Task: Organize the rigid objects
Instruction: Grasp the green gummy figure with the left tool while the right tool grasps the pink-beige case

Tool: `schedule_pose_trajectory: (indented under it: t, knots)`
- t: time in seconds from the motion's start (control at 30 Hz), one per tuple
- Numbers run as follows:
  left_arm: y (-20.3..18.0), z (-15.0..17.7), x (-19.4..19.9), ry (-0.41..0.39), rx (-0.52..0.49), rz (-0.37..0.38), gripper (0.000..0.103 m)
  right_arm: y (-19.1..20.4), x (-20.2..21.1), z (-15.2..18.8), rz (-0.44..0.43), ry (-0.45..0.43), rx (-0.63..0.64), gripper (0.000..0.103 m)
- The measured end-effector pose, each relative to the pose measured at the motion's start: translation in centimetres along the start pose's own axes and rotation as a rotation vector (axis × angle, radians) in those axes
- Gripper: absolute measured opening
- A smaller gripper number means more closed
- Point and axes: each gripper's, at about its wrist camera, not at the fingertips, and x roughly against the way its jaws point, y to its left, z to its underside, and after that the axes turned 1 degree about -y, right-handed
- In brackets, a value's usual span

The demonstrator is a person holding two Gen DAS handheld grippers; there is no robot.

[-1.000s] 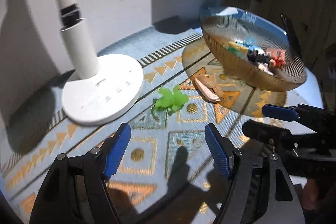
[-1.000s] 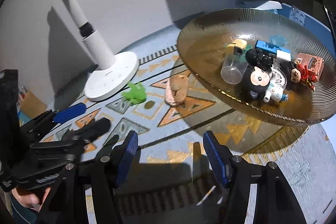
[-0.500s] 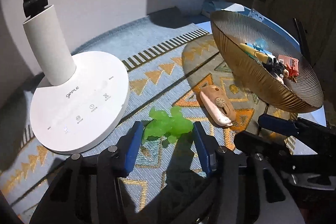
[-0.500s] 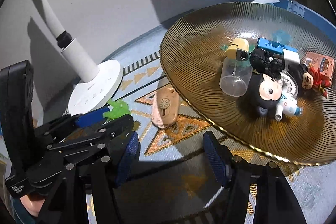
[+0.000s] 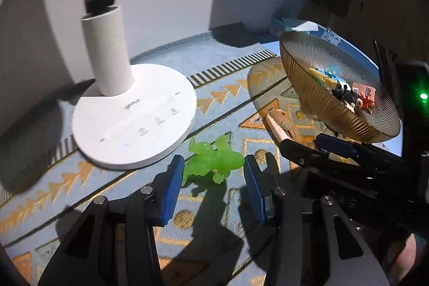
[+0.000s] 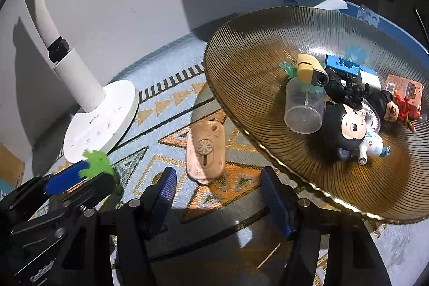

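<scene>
While most toys sit in bowl (image 6: 241, 77) already, green figure (image 5: 214, 161) and pink toy car (image 6: 205, 152) remain on tabletop. Left tool (image 5: 213, 188) open around figure, right tool (image 6: 219, 201) open near car.

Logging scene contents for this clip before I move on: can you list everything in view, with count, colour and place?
Green figure: one, translucent green, on the mat between the left gripper's fingers.
Pink toy: one, peach-pink, on the mat ahead of the right gripper.
Bowl: one, amber ribbed glass, right side, holding small toys.
Clear cup: one, transparent, lying in the bowl.
Black-headed figure: one, black and cream, in the bowl.
Lamp: one, white, at left.
Mat: one, pale blue with orange pattern.
Left gripper: black, blue pads, open.
Right gripper: black, blue pads, open.
</scene>
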Motion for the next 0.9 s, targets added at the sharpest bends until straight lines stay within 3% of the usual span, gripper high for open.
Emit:
schedule_pose_trajectory:
  t: [0.13,0.3,0.37,0.43,0.53,0.67,0.83,0.9]
  knots:
    - [0.5,0.3,0.8,-0.022,0.032,-0.007,0.043,1.6,-0.7,-0.3,0.028,-0.001,-0.015,0.064]
    - [2.6,0.6,1.4,-0.033,0.099,-0.025,0.042,3.7,-2.3,-1.3,0.141,0.005,0.017,0.064]
    - [2.9,0.9,1.6,-0.028,0.105,-0.032,0.042,4.5,-2.6,-1.4,0.170,0.004,0.043,0.057]
    - [2.9,1.3,1.9,-0.023,0.108,-0.042,0.042,5.0,-2.5,-1.4,0.152,-0.004,0.071,0.034]
    - [2.8,2.4,2.8,-0.013,0.103,-0.060,0.042,5.4,-1.8,-0.9,0.083,-0.005,0.103,0.033]
    - [2.3,4.5,4.2,0.006,0.111,-0.076,0.042,5.4,-0.1,1.0,-0.094,0.026,0.163,0.033]
    - [1.1,7.6,5.5,0.043,0.145,-0.093,0.043,4.6,3.9,5.0,-0.304,0.082,0.350,0.033]
    - [0.3,8.9,6.1,0.045,0.163,-0.096,0.043,4.1,5.3,6.5,-0.337,0.096,0.437,0.033]
